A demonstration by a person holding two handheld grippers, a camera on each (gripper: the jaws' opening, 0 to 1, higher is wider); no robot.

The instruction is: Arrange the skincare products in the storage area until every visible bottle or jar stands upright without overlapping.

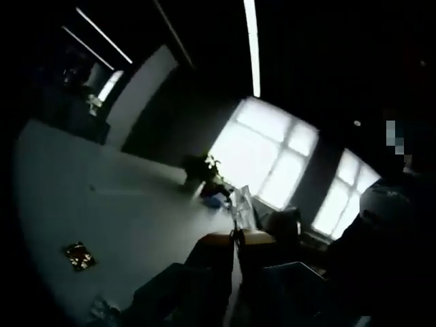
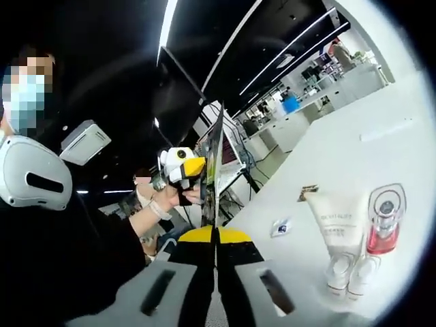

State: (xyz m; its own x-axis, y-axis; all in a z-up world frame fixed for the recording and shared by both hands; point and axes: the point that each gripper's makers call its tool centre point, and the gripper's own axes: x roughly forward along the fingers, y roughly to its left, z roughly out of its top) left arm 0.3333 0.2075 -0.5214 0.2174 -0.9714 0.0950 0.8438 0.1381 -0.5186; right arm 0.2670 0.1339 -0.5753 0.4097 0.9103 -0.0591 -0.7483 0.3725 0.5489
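White tabletop (image 2: 381, 146) runs through a dim office with ceiling light strips and bright windows. In the right gripper view the right gripper (image 2: 216, 262) has its yellow-tipped jaws pressed together, holding nothing. Beyond them to the right, the skincare products sit on the table: a white tube (image 2: 335, 221) lying flat, two small white bottles (image 2: 349, 274) side by side just below it, and a clear bottle with pink liquid (image 2: 384, 221) beside the tube. A person's hand (image 2: 163, 201) holds the left gripper (image 2: 182, 167) up at the left. In the dark left gripper view, the left gripper's (image 1: 236, 245) jaws also meet, empty, over the table, with a small plant (image 1: 204, 170) and a dark packet (image 1: 80, 255) farther off.
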